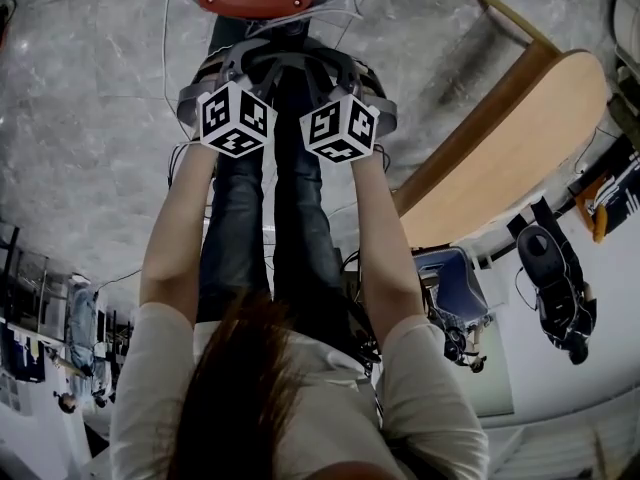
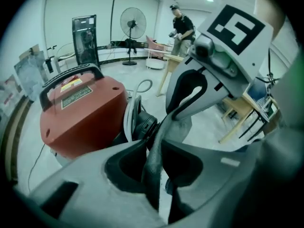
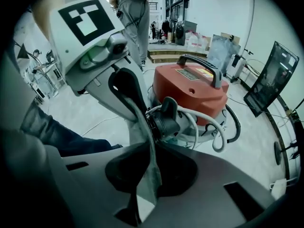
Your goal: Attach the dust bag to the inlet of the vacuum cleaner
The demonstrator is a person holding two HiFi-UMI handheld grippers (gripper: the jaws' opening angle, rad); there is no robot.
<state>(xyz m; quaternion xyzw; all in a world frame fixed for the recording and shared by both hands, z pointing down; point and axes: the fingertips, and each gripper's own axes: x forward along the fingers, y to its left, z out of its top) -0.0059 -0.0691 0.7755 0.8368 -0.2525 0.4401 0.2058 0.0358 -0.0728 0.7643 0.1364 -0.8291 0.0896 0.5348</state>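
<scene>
At inlet: grey dust bag [image 2: 184, 127] hangs just in front of the black inlet [image 2: 142, 125] of the red vacuum cleaner [image 2: 80, 113]; can't tell if it's seated.
left gripper [image 2: 155, 146]: clamped on bag fabric, left of inlet.
right gripper [image 3: 151, 148]: pinching the fabric too, right of inlet.
Risk: thin pinch on loose cloth. Pulling off-axis from the inlet could slip it out, or it goes on crooked.
Snag: white hose [image 3: 209, 132] beside inlet may catch the fabric.

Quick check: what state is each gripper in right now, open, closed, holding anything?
Left gripper: closed on a fold of the grey dust bag.
Right gripper: closed on the same dust bag.
</scene>
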